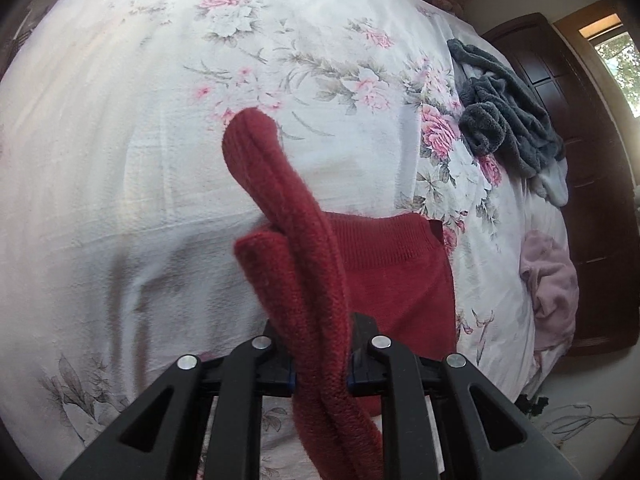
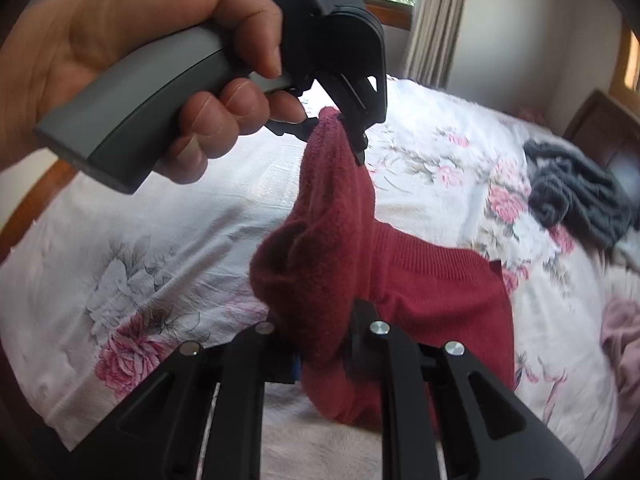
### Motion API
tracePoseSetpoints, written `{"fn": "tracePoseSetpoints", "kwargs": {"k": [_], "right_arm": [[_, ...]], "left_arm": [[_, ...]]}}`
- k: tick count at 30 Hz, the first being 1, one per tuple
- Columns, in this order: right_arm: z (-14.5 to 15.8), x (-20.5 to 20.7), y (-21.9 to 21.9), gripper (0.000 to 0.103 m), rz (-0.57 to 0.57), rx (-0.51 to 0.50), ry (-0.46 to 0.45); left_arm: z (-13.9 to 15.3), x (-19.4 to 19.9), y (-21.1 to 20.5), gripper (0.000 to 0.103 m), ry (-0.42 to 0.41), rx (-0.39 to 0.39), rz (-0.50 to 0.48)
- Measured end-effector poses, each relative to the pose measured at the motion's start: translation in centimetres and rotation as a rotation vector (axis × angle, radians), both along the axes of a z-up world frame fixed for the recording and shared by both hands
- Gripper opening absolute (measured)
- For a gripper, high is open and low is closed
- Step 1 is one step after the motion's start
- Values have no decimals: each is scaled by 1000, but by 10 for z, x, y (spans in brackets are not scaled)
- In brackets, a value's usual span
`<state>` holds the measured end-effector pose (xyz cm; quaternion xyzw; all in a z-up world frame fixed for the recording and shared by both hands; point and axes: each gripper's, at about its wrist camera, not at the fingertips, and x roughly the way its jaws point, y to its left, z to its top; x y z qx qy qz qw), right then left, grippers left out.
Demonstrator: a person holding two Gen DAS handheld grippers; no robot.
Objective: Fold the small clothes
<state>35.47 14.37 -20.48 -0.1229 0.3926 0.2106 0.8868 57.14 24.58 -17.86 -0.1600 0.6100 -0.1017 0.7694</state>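
Observation:
A dark red knit garment (image 1: 392, 280) lies partly on the floral bedspread (image 1: 140, 140), with one edge lifted off it. My left gripper (image 1: 320, 344) is shut on a rolled, ribbed edge of the garment that sticks up in front of the camera. In the right wrist view my right gripper (image 2: 320, 340) is shut on a bunched fold of the red garment (image 2: 436, 292). Above it, a hand (image 2: 120, 48) holds the left gripper (image 2: 352, 136), which pinches the upper end of the same raised edge. The two grippers are close together.
A dark grey fleece garment (image 1: 504, 120) lies crumpled at the bed's far right, with a mauve garment (image 1: 552, 280) near the right edge. Dark wooden furniture (image 1: 580, 160) stands beyond that edge. A window with curtains (image 2: 436, 20) is behind the bed.

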Motion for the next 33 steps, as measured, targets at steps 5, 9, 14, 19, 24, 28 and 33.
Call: {"fn": "tracePoseSetpoints", "kwargs": {"k": [5, 9, 14, 19, 24, 28, 33], "right_arm": [[-2, 6, -37, 11, -48, 68, 31], [-10, 11, -68, 11, -90, 124, 53], [-25, 16, -102, 11, -139, 170, 82], [-42, 20, -134, 11, -174, 245, 123], [-60, 20, -163, 11, -203, 300, 143], [-76, 22, -183, 11, -222, 354, 167], [-96, 25, -203, 11, -241, 420, 193]], "left_arm": [[1, 8, -49, 16, 5, 75, -35], [-7, 16, -90, 16, 16, 127, -73], [-25, 23, -130, 16, 43, 173, -109], [-45, 27, -165, 16, 65, 226, -142], [-62, 30, -197, 16, 81, 279, -174], [-78, 31, -216, 16, 89, 308, -187], [-96, 30, -233, 16, 83, 346, -190]]}}
